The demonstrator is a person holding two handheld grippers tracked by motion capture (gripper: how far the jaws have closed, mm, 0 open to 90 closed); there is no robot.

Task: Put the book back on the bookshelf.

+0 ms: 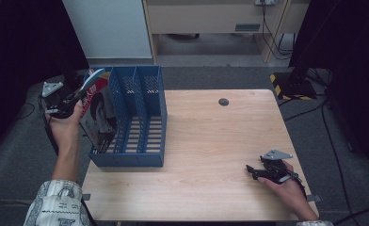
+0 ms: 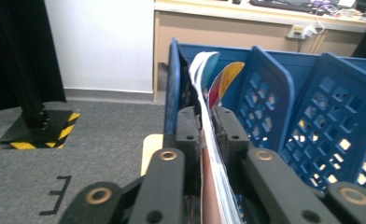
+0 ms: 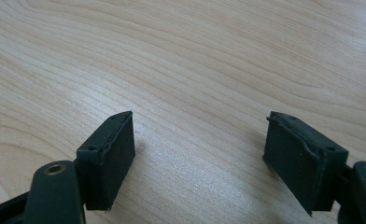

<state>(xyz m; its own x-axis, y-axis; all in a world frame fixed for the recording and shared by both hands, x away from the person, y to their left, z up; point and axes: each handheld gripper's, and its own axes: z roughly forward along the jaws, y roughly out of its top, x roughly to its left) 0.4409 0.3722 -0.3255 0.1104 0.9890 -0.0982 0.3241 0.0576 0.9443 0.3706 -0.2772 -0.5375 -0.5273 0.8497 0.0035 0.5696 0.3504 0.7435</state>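
Three slots make up the blue rack (image 1: pixel 140 117), which stands at the table's (image 1: pixel 211 155) left edge; its leftmost slot holds the magazine (image 1: pixel 97 110), leaning with its top above the rack wall. Since the rack sits so close to the edge, a sideways pull on the magazine could drag or tip it toward the floor.

The magazine is limp and glossy. In the left gripper view its pages (image 2: pixel 208 140) fan upward between the jaws and curl at the top, so if the grip lets go before the spine rests on the slot floor, I judge it could slump, fold over, or slide out against the divider (image 2: pixel 265 93). Pushing down while it is tilted could crease the cover on the rack wall.

The left gripper (image 1: pixel 72 101) pinches the magazine's top edge, jaws nearly together on the thin paper. Whether the pads press firmly is hard to tell; a loose pinch would let the pages slip.

The right gripper (image 1: pixel 262 170) rests well apart on the bare table, jaws spread wide with nothing between them (image 3: pixel 200 158). It steadies nothing, so the rack is free to shift.
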